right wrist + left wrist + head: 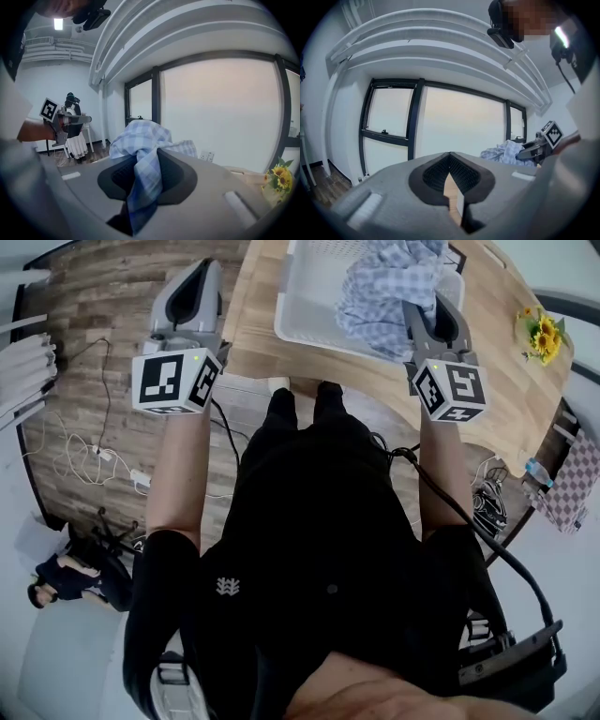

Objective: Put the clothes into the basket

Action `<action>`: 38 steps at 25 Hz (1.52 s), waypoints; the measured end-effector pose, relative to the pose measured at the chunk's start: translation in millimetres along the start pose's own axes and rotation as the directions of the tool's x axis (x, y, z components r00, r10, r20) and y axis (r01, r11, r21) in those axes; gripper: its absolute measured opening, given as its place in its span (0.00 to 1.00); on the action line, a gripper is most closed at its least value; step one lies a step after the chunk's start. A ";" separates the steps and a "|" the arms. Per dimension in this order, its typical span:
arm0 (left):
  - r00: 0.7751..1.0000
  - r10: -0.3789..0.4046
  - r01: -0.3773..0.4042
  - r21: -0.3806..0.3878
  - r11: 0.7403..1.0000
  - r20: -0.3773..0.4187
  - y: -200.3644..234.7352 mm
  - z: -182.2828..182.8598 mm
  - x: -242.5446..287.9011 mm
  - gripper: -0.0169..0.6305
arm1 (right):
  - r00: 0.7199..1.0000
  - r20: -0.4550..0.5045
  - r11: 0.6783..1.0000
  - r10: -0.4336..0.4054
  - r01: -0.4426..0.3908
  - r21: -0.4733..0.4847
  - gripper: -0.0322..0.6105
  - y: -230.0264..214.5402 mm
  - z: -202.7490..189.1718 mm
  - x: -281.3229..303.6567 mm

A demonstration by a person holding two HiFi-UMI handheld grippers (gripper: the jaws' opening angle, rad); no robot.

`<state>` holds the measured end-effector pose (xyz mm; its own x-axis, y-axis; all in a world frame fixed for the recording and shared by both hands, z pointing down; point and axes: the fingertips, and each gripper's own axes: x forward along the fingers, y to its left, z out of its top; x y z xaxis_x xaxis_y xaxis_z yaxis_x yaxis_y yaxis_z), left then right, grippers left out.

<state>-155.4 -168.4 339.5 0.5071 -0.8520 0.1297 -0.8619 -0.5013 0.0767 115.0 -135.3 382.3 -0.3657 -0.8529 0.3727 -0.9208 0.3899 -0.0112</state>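
Note:
A blue-and-white checked shirt (384,287) hangs bunched over the white slatted basket (298,306) on the wooden table (492,352). My right gripper (427,307) is shut on it. In the right gripper view a fold of the shirt (140,140) runs down between the pads of that gripper (143,161). My left gripper (200,268) is held off the table's left edge above the floor. Its jaws (450,161) are shut with nothing in them. The left gripper view also shows the shirt (506,152) and the right gripper (532,151) to its right.
A bunch of sunflowers (542,334) stands at the table's far right. Cables and a power strip (98,454) lie on the wood floor to the left. A person (61,579) sits low at the left. A checked cloth (574,486) shows at the right edge.

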 end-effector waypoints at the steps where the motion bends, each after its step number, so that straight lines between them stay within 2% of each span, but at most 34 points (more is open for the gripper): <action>1: 1.000 0.002 -0.002 -0.002 1.000 -0.002 -1.0 -3.6 4.0 0.02 | 1.000 -0.009 1.000 0.004 -0.004 0.004 0.21 -3.2 -4.7 2.9; 9: 0.999 0.025 -0.025 -0.003 1.000 0.024 -1.1 -8.0 5.1 0.02 | 0.996 -0.077 0.999 0.044 -0.043 0.019 0.21 -3.8 -28.3 13.6; 14: 0.999 0.041 -0.041 -0.027 0.999 0.015 10.4 -5.6 5.1 0.02 | 0.985 -0.143 0.995 0.100 -0.098 0.020 0.21 11.9 -29.4 23.3; 21: 0.998 0.054 -0.055 -0.041 0.998 -0.012 15.3 -23.8 11.6 0.02 | 0.968 -0.192 0.987 0.163 -0.160 0.031 0.21 20.6 -45.4 38.2; 28: 0.999 0.047 -0.048 -0.046 0.998 -0.022 17.4 -28.8 13.6 0.02 | 0.960 -0.226 0.986 0.167 -0.169 0.011 0.21 29.6 -52.0 41.7; 38: 0.999 0.036 -0.038 -0.060 0.997 -0.027 9.0 -35.9 20.9 0.02 | 0.931 -0.308 0.978 0.198 -0.209 -0.002 0.27 34.0 -70.6 45.5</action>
<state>-152.6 -185.4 378.3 0.4752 -0.8653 0.1595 -0.8790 -0.4585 0.1310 76.7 -136.3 464.4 -0.4808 -0.6095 0.6304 -0.8239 0.5600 -0.0869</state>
